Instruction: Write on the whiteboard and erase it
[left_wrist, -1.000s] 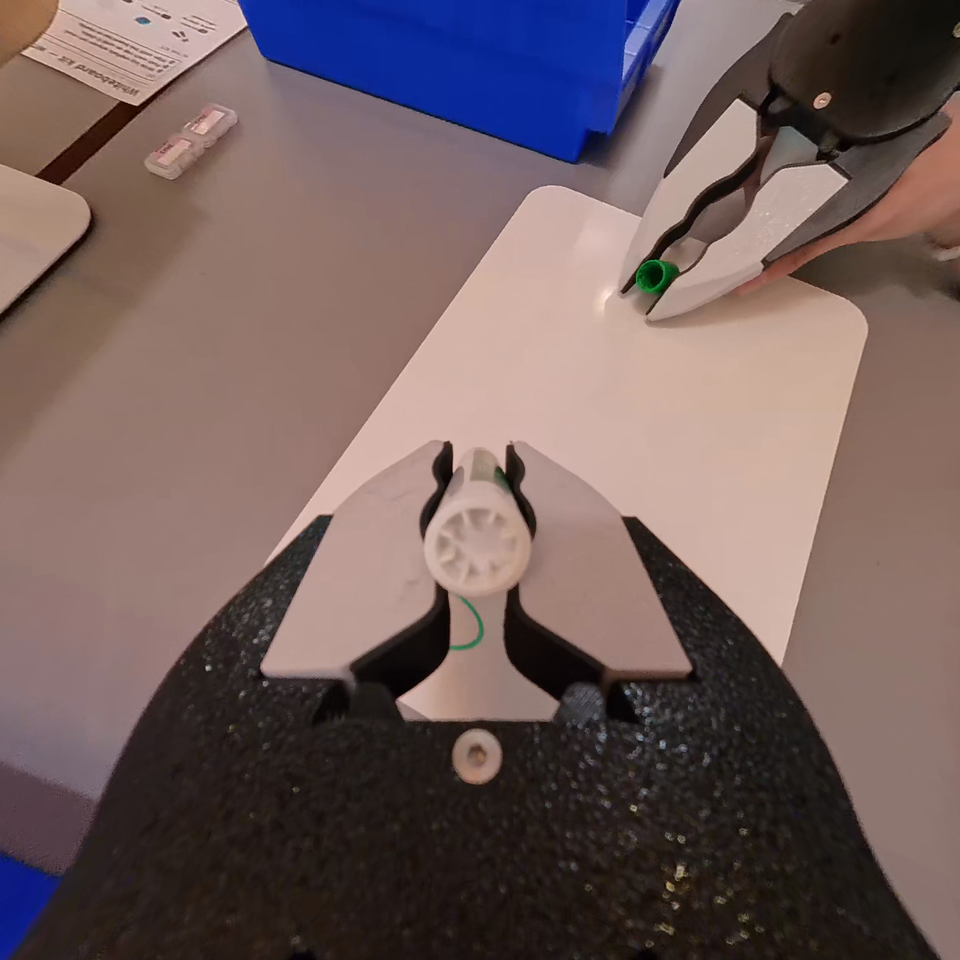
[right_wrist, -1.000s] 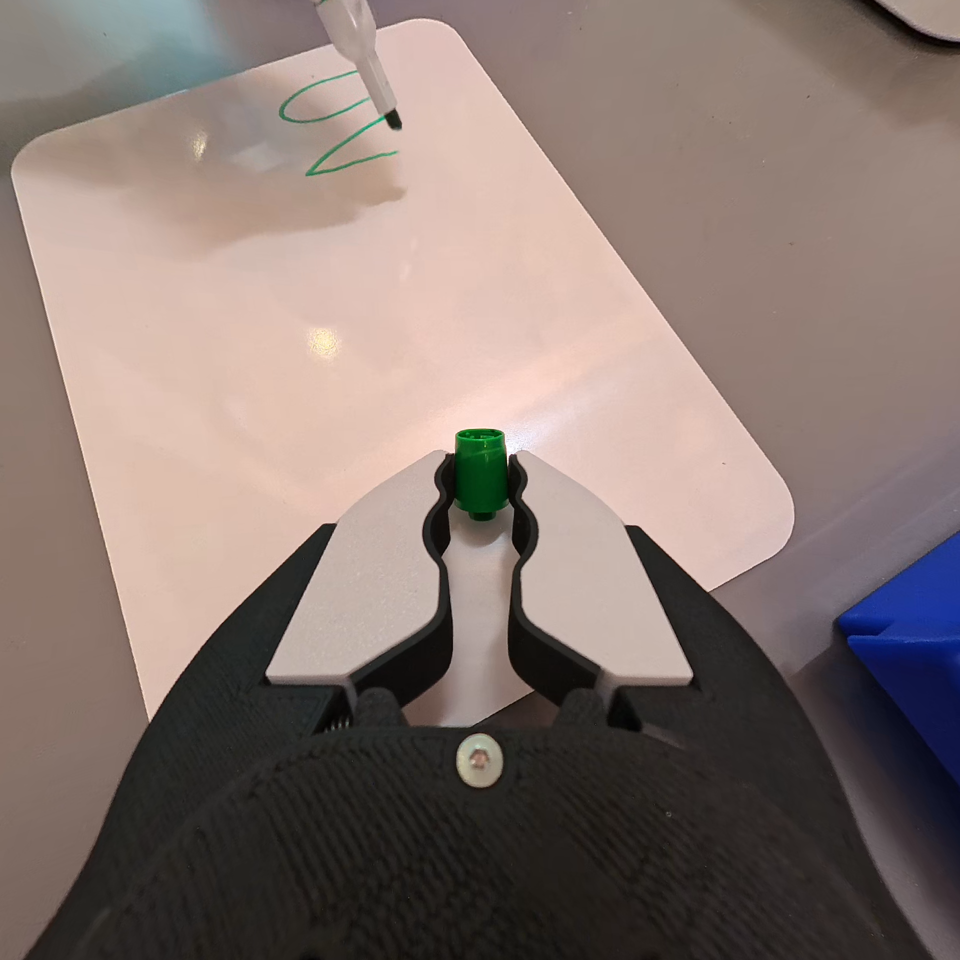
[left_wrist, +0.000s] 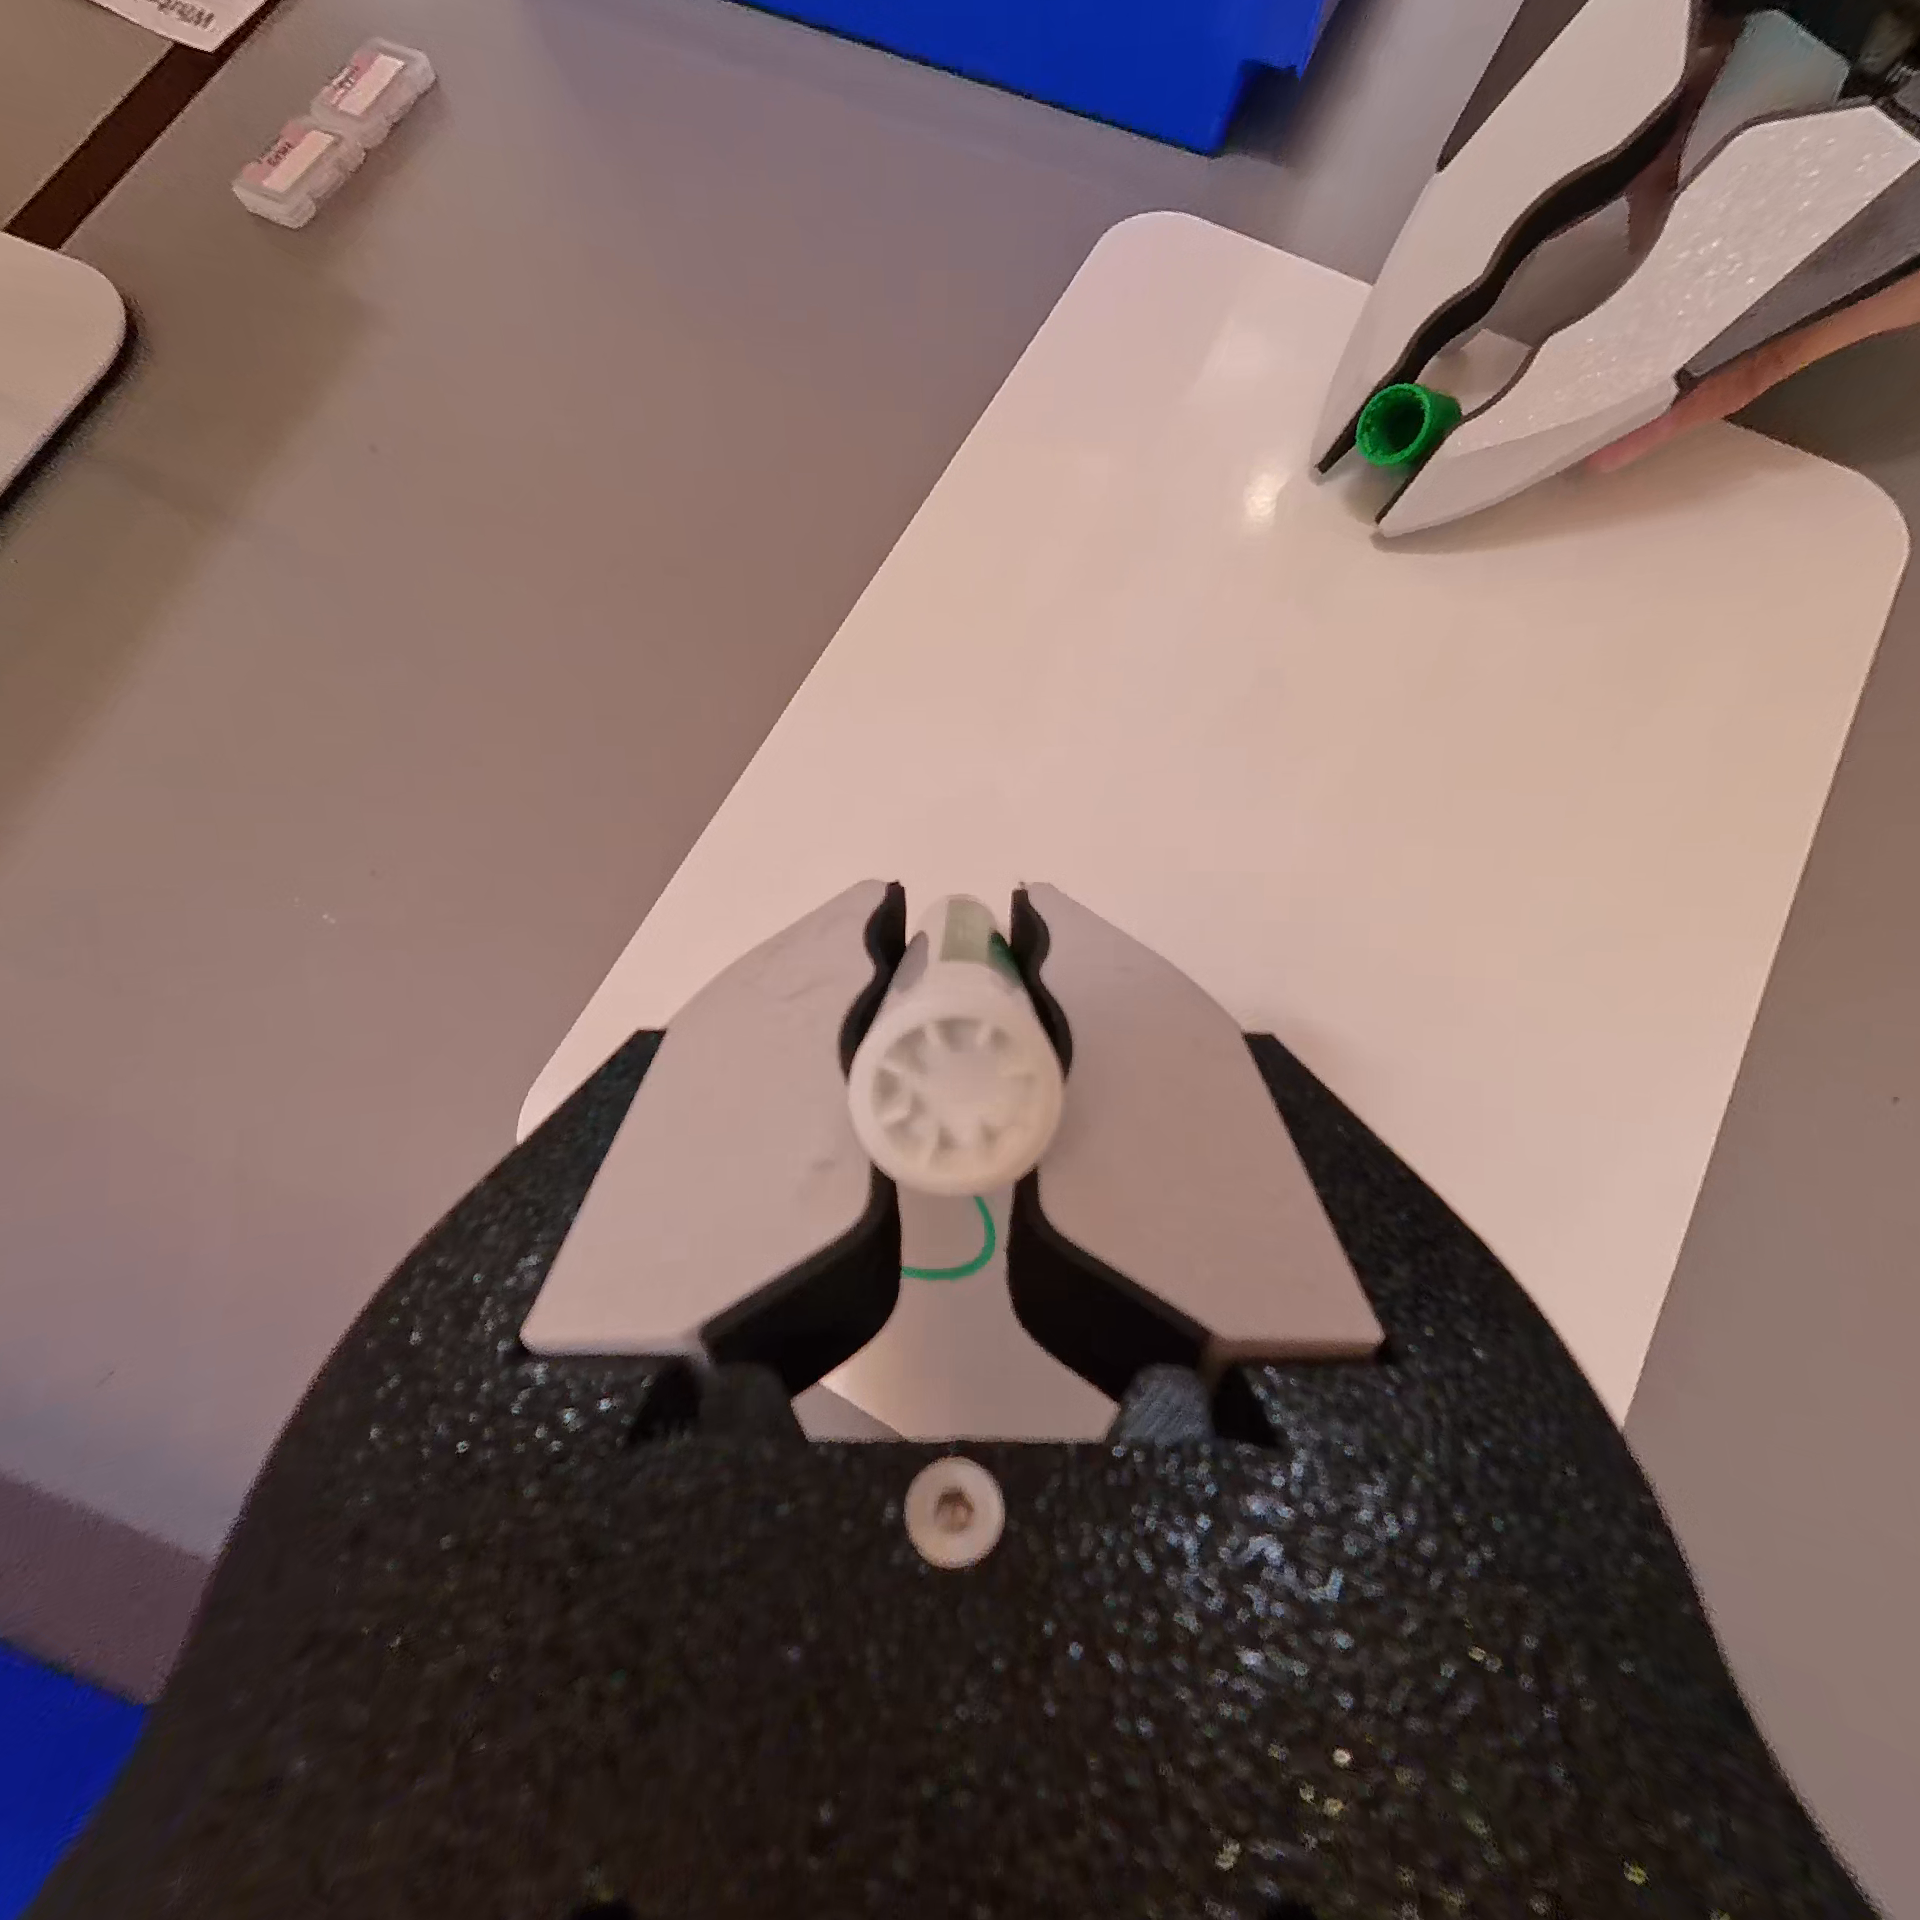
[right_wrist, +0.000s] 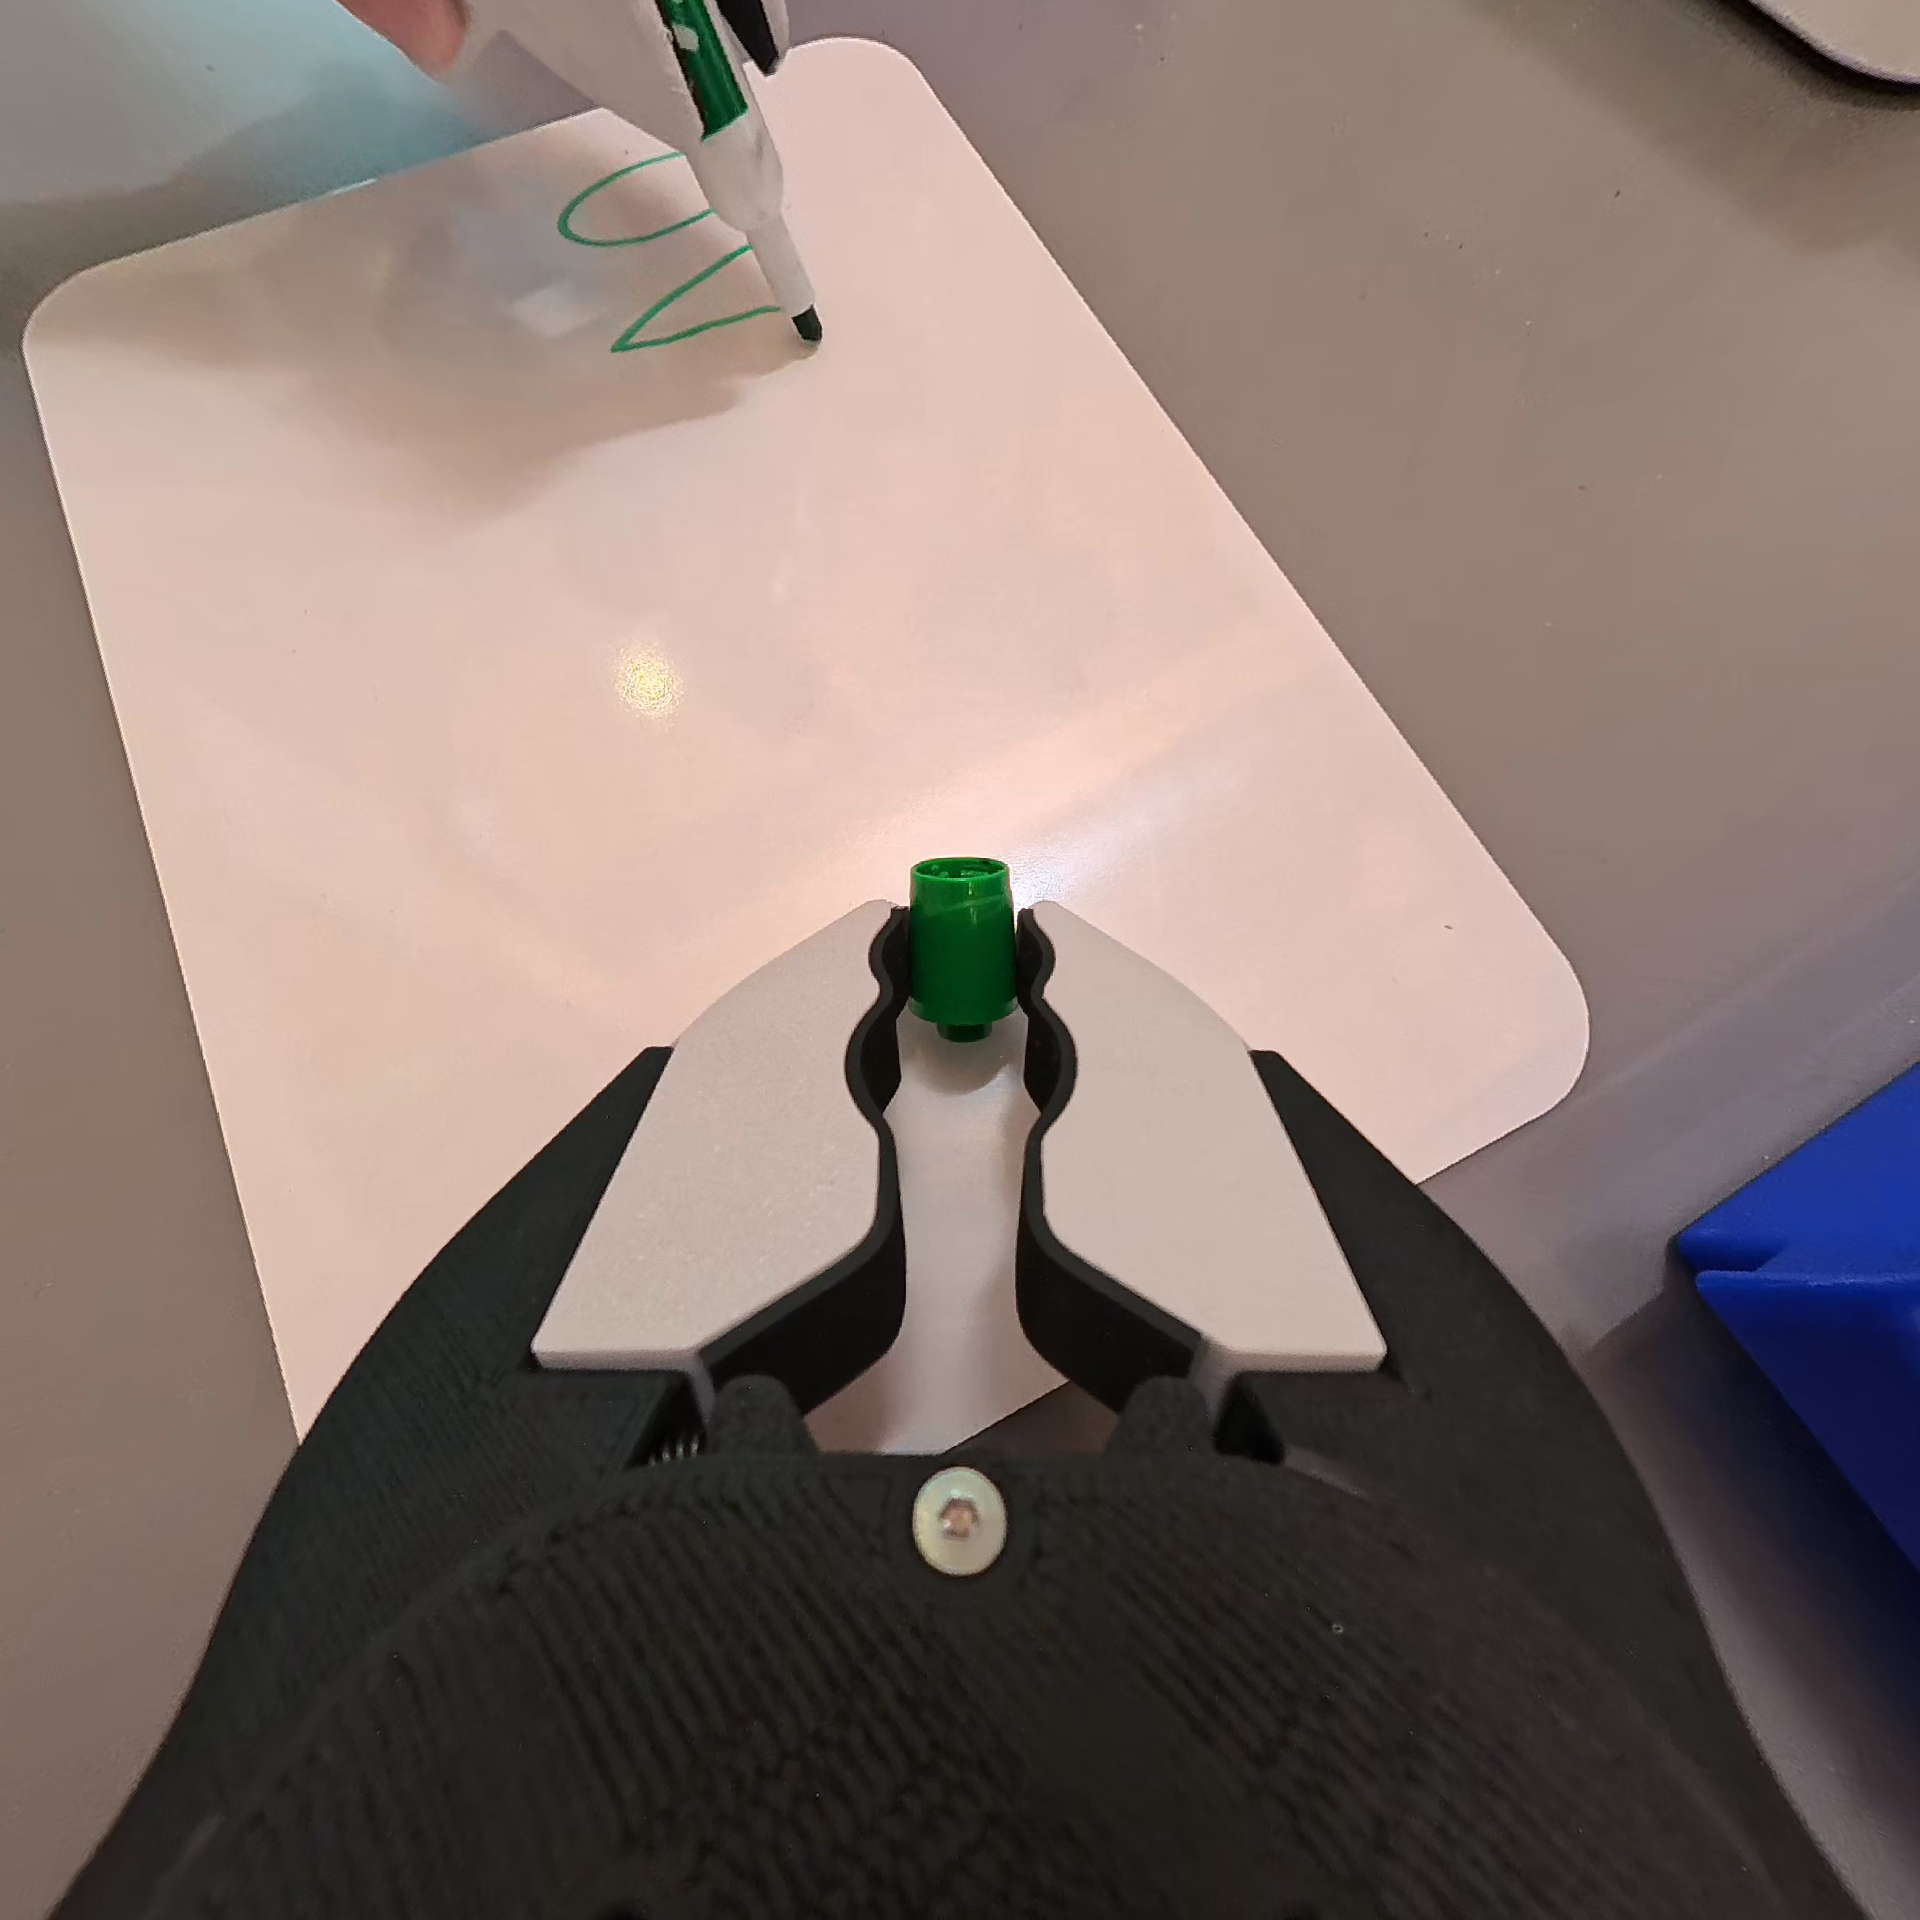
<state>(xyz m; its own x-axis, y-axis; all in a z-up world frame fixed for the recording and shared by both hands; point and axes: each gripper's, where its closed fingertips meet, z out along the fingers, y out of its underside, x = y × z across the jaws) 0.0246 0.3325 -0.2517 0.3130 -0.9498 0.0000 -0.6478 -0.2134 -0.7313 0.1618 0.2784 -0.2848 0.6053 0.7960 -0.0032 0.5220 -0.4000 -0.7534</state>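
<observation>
Left gripper (left_wrist: 956, 904) around marker (left_wrist: 954, 1101), tip on whiteboard (left_wrist: 1351, 831)

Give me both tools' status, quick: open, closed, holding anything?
Left tool: closed on the marker, its tip at the whiteboard.
Right tool: closed on the green cap.

1. Whiteboard (right_wrist: 935, 644): plain glossy white, with thin green looping lines (right_wrist: 665, 260).
2. Marker (right_wrist: 743, 156): white barrel with a green band, dark tip.
3. Cap (right_wrist: 961, 951): solid bright green.
4. Grippers (left_wrist: 956, 904) (right_wrist: 958, 914): pale grey fingers edged black, on speckled black bodies.
5. Table (left_wrist: 468, 571): flat grey.
6. Bin (right_wrist: 1829, 1340): deep blue.
</observation>
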